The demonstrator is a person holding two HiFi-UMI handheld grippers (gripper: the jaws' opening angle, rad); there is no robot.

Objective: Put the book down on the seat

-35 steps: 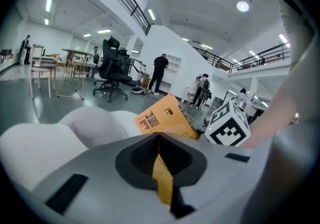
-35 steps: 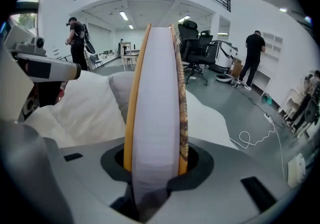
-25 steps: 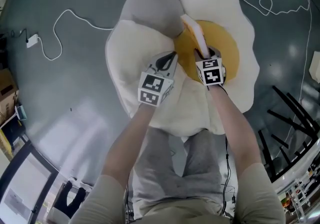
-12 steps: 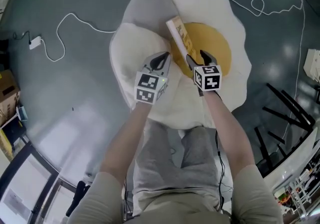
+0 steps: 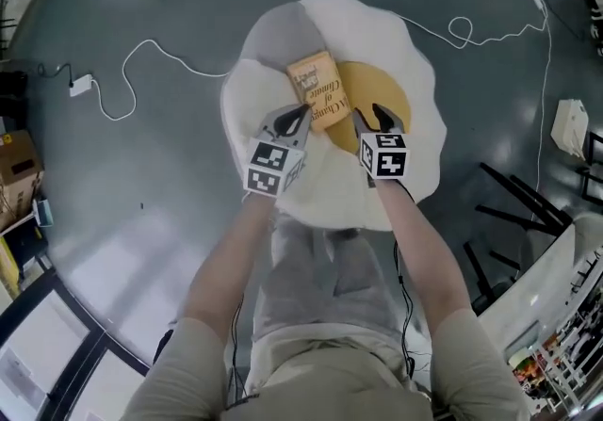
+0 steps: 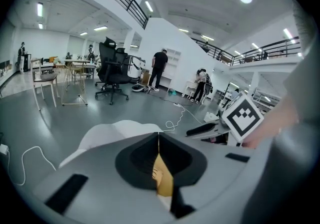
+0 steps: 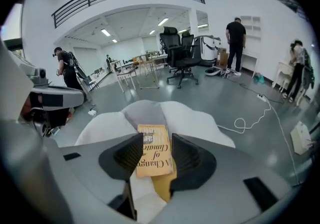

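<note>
The tan book (image 5: 318, 89) lies flat, cover up, on the egg-shaped seat cushion (image 5: 407, 157), across the edge of its yellow centre (image 5: 377, 89). My right gripper (image 5: 375, 114) hangs above it, open. Its jaws have just been closing somewhat, with nothing gripped. In the right gripper view the book (image 7: 154, 150) shows well below, through the gap of the right gripper (image 7: 157, 140). My left gripper (image 5: 300, 112) hovers beside the book's near-left corner. In its own view the left gripper (image 6: 159, 135) has its jaws meeting in a seam, with nothing in them.
White cables (image 5: 141, 61) trail over the grey floor left and right of the seat. A black rack (image 5: 513, 212) stands at right and a cardboard box (image 5: 14, 160) at the left edge. Office chairs (image 7: 182, 55) and people stand far off.
The book left my right gripper and tipped from upright to flat on the seat. Both grippers rose away from the cushion.
</note>
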